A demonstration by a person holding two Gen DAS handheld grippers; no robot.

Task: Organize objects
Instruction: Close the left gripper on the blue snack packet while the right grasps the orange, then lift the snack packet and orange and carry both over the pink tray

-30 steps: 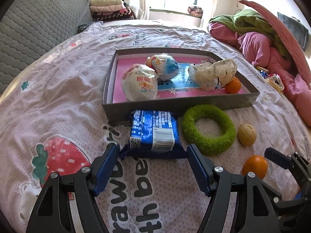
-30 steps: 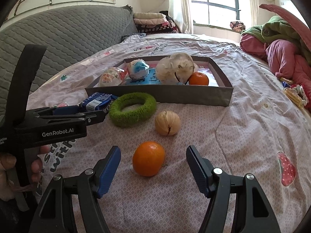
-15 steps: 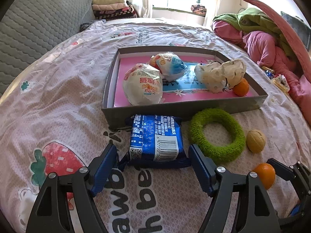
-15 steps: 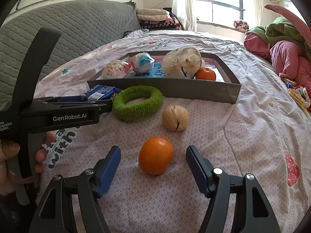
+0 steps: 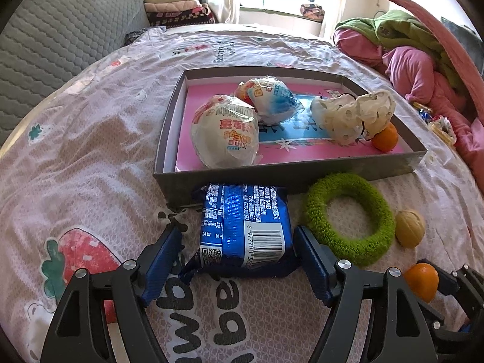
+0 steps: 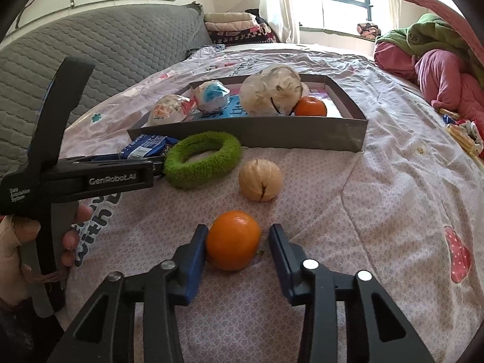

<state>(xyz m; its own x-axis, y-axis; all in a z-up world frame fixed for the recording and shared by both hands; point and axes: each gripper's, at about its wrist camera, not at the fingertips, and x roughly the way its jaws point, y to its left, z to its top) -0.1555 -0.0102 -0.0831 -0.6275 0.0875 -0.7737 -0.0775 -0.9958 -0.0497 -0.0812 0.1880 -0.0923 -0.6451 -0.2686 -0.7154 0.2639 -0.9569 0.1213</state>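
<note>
Your right hand-held gripper jaws narrowed from wide, closing around the orange, right pad not touching, your left hand-held gripper apart, straddling the blue packet on the bed

Bright window daylight, sharp focus, fisheye-warped edges.

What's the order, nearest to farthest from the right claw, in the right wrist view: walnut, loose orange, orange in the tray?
1. Loose orange: between the closing jaws of the right claw; the left pad touches it and a gap shows at the other.
2. Walnut: on the bedspread just beyond, slightly right.
3. Orange in the tray: farthest, at the tray's right end.
</note>
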